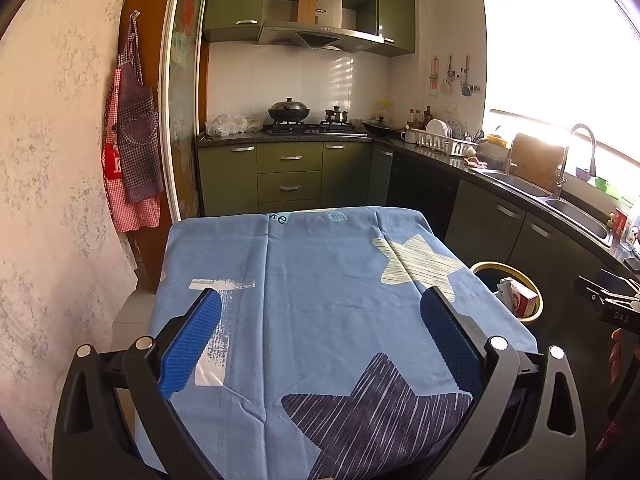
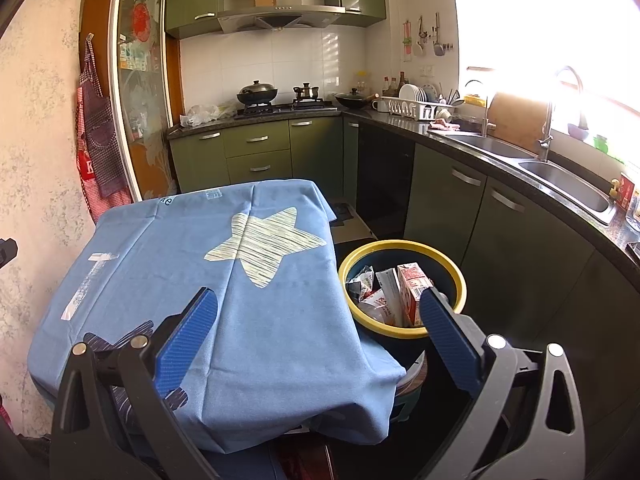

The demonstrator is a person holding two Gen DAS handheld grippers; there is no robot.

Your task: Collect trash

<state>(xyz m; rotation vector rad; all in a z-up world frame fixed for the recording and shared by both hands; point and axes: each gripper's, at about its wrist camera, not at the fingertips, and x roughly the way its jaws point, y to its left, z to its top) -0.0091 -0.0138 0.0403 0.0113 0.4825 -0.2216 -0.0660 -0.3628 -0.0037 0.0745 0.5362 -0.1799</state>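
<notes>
Over the blue star-printed cloth surface [image 1: 320, 280], your fingers gape empty on both grippers; beside it, the yellow-rimmed bin [image 2: 400, 330] holds cartons.

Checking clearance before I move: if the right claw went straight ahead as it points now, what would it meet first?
Probably the blue tablecloth, near its right edge; the bin sits just to the right. Depth is unclear.

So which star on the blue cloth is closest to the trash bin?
The pale yellowish star. It lies on the cloth's side nearest the yellow-rimmed trash bin, while the dark navy star sits farther from it.
</notes>
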